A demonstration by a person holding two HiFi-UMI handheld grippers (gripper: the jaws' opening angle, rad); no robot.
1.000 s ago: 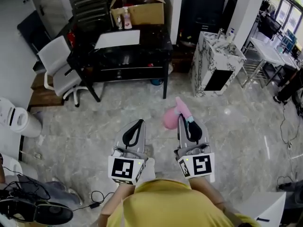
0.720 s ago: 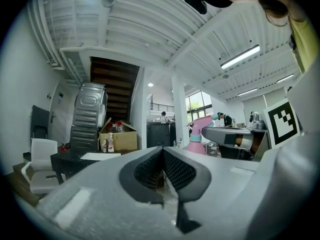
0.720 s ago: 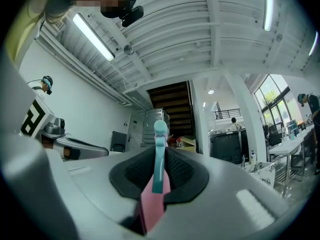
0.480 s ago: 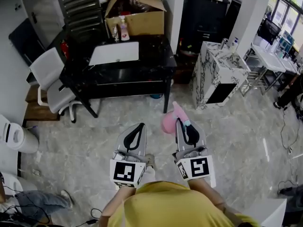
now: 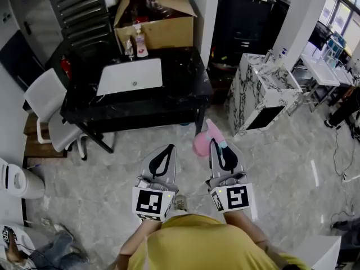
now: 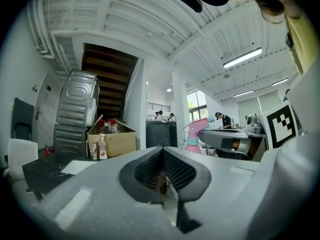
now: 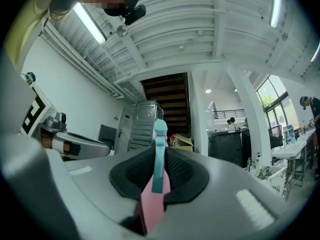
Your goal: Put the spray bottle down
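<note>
The pink spray bottle [image 5: 202, 141] with a teal trigger hangs in the air over the marble floor, with my right gripper [image 5: 215, 146] shut on it. In the right gripper view its pink body [image 7: 151, 201] and teal part [image 7: 159, 154] stand wedged between the dark pads [image 7: 186, 173]. My left gripper [image 5: 166, 151] is held beside it at the same height, shut with nothing in it; its jaws meet in the left gripper view [image 6: 161, 154], where the bottle [image 6: 195, 135] shows to the right. Both grippers point toward a black table [image 5: 185, 89].
A white sheet [image 5: 130, 76] lies on the black table, with a cardboard box [image 5: 160, 27] and pump bottles [image 5: 139, 43] behind. A marble cabinet [image 5: 263, 97] stands to the right, a grey chair [image 5: 49, 114] to the left. Cables and a person's leg lie at the lower left.
The person has walked forward: the black table, the box and the marble cabinet have come closer. Both grippers keep the same pose, and the right one has kept its hold on the bottle.
</note>
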